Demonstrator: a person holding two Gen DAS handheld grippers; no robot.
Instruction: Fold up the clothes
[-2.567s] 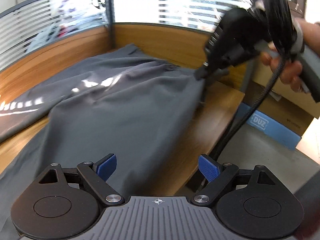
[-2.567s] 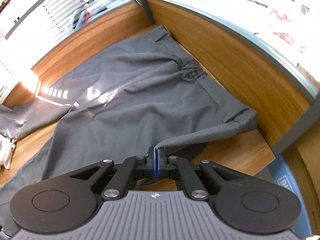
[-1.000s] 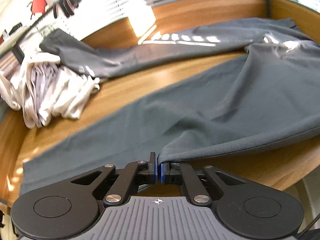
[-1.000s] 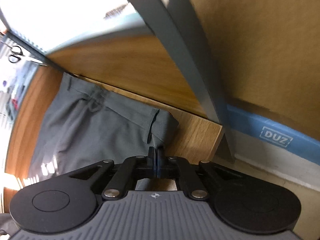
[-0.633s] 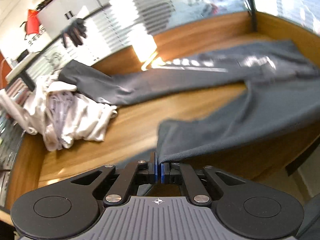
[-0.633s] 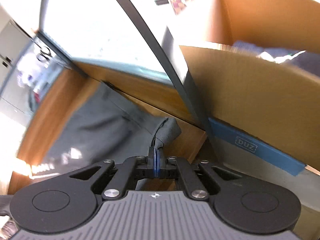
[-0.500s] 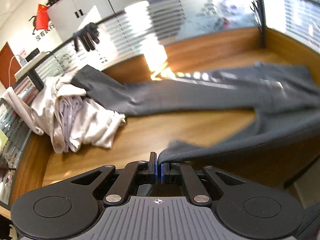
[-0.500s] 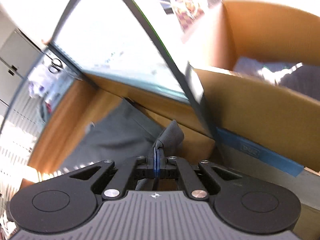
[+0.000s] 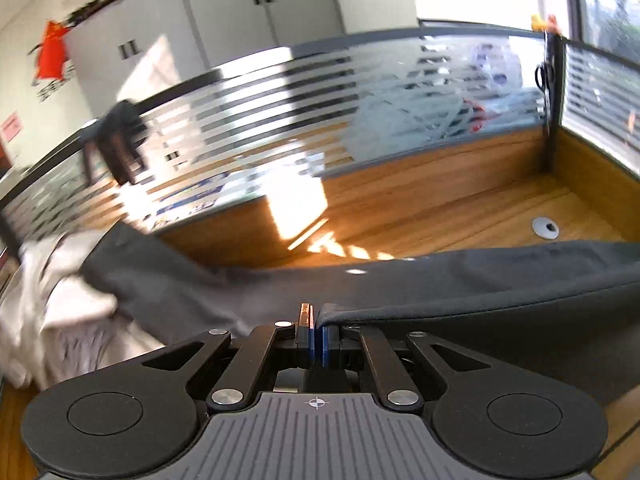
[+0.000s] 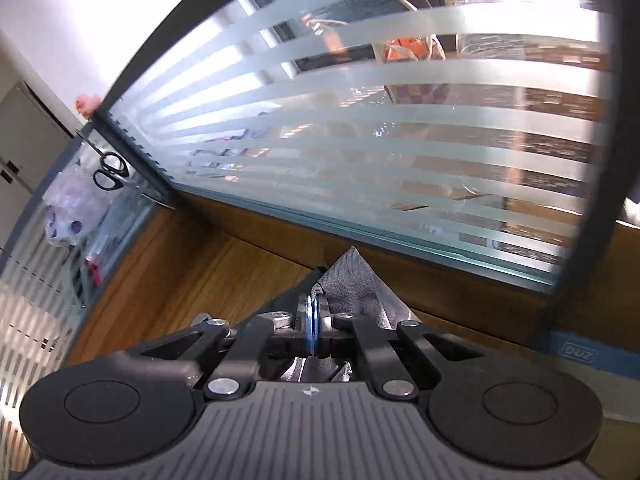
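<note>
1. The left tool (image 9: 315, 334) is clamped tight on an edge of the grey trousers (image 9: 440, 292).
2. The right tool (image 10: 315, 330) is pinched closed on another bunched part of the trousers.
3. The trousers stretch above the wooden worktop (image 9: 460, 220), one leg trailing onto a pile of white clothes (image 9: 52, 320).

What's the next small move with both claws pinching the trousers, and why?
Probably carry the lifted edge across toward the far leg, then lower it. The left claw and right claw each clamp the dark grey fabric trousers, whose near edge hangs raised above the wooden desk.
</note>
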